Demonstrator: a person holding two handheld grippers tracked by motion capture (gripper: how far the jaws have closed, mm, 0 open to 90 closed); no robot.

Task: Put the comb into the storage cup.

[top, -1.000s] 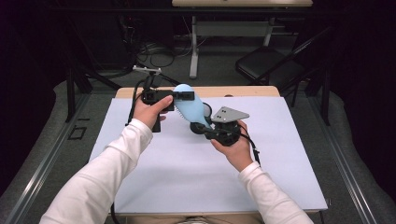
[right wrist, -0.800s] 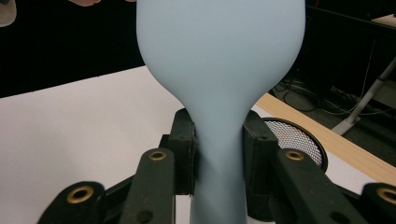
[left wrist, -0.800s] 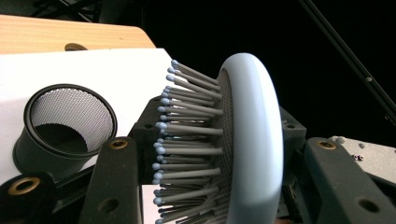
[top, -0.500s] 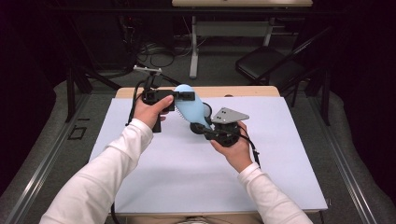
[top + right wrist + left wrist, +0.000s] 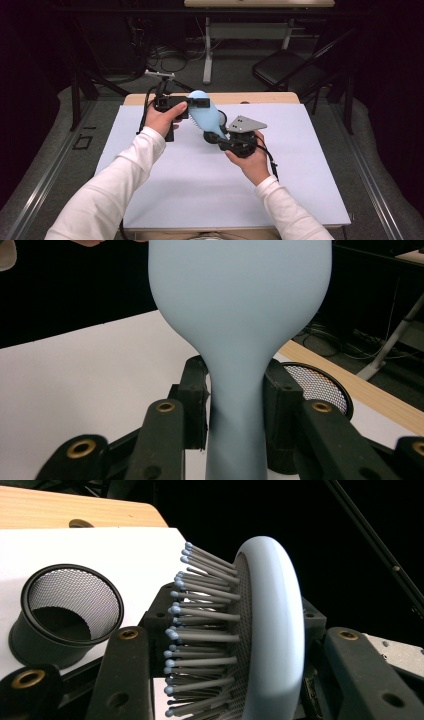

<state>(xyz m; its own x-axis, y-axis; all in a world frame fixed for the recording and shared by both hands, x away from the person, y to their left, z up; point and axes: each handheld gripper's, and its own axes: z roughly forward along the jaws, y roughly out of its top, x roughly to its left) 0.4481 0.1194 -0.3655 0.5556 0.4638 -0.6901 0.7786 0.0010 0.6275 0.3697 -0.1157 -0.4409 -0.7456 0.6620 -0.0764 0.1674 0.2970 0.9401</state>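
A pale blue hairbrush (image 5: pixel 205 116) is held up in the air above the far half of the white desk (image 5: pixel 300 165), gripped at both ends. The left tool (image 5: pixel 198 103) is clamped on the brush head: in the left gripper view its jaws close on the pale blue rim (image 5: pixel 272 630) from one side and the grey bristles (image 5: pixel 200 630) from the other. The right tool (image 5: pixel 220 141) has the narrow handle (image 5: pixel 235 415) between its jaws, the pads sitting against both sides of it, and those jaws have just been easing open a little. The brush slants from far left, where the head is, down toward near right, where the handle meets the right tool. A black mesh cup (image 5: pixel 67 612) stands upright on the desk just beyond the brush, close behind the right tool. The person's white sleeves (image 5: pixel 115 185) reach in from the near edge
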